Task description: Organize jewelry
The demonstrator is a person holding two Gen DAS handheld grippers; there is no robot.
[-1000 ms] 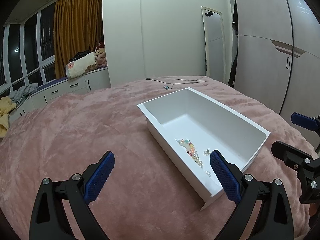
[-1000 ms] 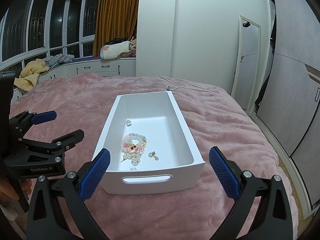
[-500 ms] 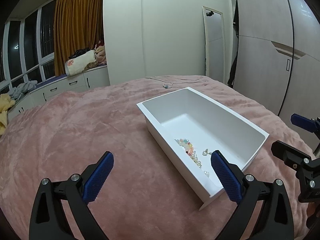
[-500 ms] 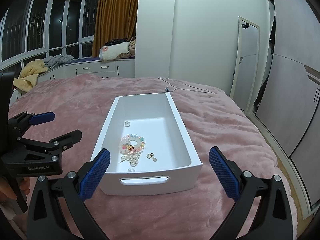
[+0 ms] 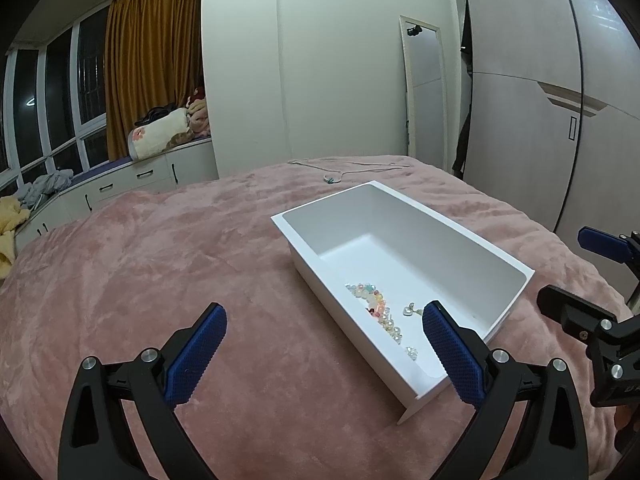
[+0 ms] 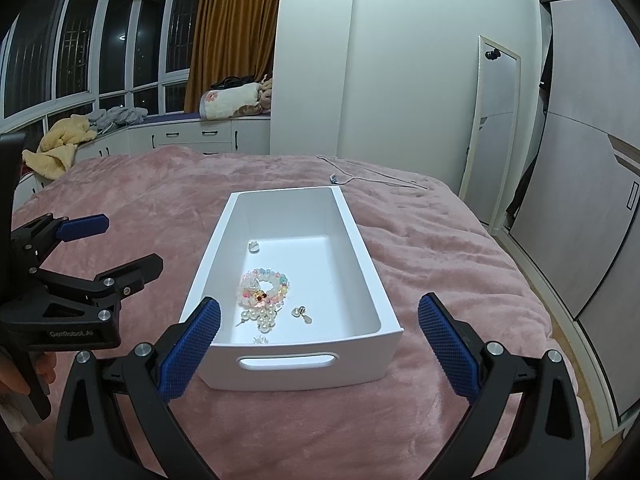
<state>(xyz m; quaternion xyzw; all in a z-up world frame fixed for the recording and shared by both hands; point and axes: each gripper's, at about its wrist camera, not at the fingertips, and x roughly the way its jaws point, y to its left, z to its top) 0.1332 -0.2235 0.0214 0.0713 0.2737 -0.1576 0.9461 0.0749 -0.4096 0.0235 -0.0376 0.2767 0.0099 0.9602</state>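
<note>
A white box (image 6: 360,248) (image 5: 504,260) sits on the pink blanket. Inside lie a pastel bead bracelet (image 6: 264,286) (image 5: 370,298), a pearl piece (image 6: 262,320) and small earrings (image 6: 300,313) (image 5: 412,311). A thin silver necklace (image 6: 360,174) (image 5: 340,170) lies on the blanket beyond the box. My left gripper (image 5: 324,348) is open and empty, left of the box; it also shows in the right wrist view (image 6: 120,246). My right gripper (image 6: 320,340) is open and empty, in front of the box's handle end; it also shows in the left wrist view (image 5: 576,272).
The pink blanket (image 6: 440,248) covers the bed. A mirror (image 6: 492,128) leans on the wall and a wardrobe (image 6: 592,184) stands to the right. White drawers (image 6: 192,140) with clothes and a rolled blanket run under the windows at the back left.
Both grippers have drifted slightly; the box sits a little lower and nearer in both views. Both stay open and empty. The jewelry has not moved.
</note>
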